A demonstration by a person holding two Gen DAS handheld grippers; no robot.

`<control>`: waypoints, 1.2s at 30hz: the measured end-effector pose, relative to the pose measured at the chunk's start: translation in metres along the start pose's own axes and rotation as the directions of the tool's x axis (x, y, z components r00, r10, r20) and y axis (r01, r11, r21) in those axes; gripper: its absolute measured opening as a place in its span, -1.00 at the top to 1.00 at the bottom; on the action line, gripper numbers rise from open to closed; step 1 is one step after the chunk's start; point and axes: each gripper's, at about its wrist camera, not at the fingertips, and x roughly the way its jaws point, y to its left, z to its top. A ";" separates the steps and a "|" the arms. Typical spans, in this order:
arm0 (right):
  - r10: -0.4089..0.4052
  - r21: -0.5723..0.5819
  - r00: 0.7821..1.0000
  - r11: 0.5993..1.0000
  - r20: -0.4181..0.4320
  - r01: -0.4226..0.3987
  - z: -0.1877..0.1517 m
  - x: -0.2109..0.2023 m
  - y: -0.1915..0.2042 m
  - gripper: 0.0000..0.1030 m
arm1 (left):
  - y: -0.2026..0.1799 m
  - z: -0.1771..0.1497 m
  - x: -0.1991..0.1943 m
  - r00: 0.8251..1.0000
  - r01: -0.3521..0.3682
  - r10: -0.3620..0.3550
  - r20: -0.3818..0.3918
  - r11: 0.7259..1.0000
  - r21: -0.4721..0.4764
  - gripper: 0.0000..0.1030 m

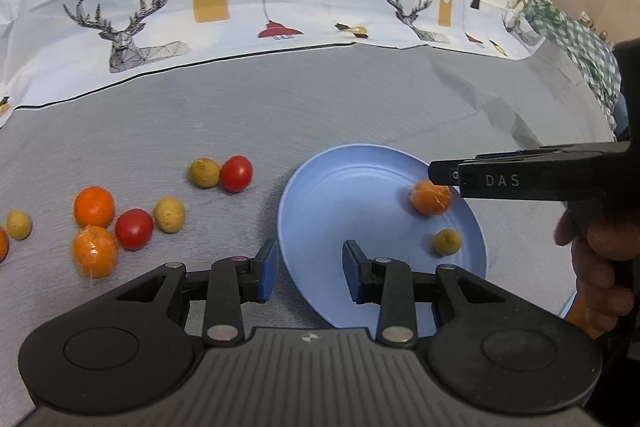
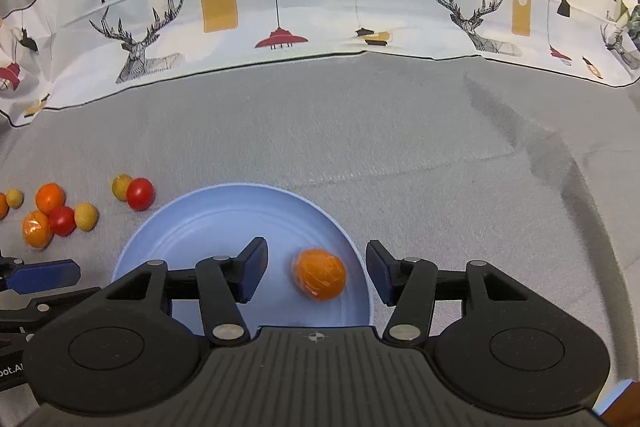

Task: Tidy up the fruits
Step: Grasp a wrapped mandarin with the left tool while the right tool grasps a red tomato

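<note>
The right claw (image 2: 314, 277) is open over the blue plate (image 2: 208, 223). An orange (image 2: 320, 279) lies on the plate between its fingers, and they do not touch it. The left claw (image 1: 310, 273) is open and holds nothing. A small yellow fruit (image 1: 447, 242) sits on the plate too. More fruits (image 1: 134, 229) wait on the gray bench (image 1: 280, 115).

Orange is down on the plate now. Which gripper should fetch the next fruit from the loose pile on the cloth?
Probably the left gripper: it is open and empty at the blue plate's near rim, beside the loose fruit, nearest a yellow fruit. The right gripper stands open around the wrapped orange, on the plate's far side from the pile.
</note>
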 end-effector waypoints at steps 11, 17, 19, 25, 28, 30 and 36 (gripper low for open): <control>0.085 0.015 0.992 0.996 0.090 -0.087 0.012 -0.009 0.027 0.54 | 0.066 0.015 -0.038 0.983 -0.103 0.132 0.130 0.973 -0.209 0.85; 0.182 0.021 0.978 0.982 0.101 -0.185 0.020 -0.004 0.050 0.53 | 0.143 0.013 -0.058 0.971 -0.104 0.200 0.129 0.845 -0.525 0.89; 0.209 0.016 0.973 0.977 0.093 -0.211 0.021 0.001 0.060 0.53 | 0.159 0.010 -0.057 0.978 -0.080 0.177 0.109 0.804 -0.590 0.89; 0.254 0.010 0.966 0.967 0.046 -0.255 0.027 0.029 0.092 0.50 | 0.176 0.005 -0.048 0.989 -0.095 0.148 0.029 0.760 -0.643 0.81; 0.260 0.011 0.965 0.965 0.015 -0.260 0.031 0.045 0.102 0.45 | 0.177 0.003 -0.039 0.992 -0.095 0.123 0.000 0.763 -0.639 0.61; 0.265 0.013 0.964 0.964 -0.003 -0.265 0.033 0.056 0.107 0.36 | 0.177 0.003 -0.034 0.993 -0.099 0.113 -0.018 0.768 -0.633 0.32; 0.253 -0.045 0.966 0.966 -0.057 -0.255 0.036 0.083 0.121 0.09 | 0.179 0.003 -0.016 0.989 -0.146 0.119 -0.085 0.764 -0.628 0.14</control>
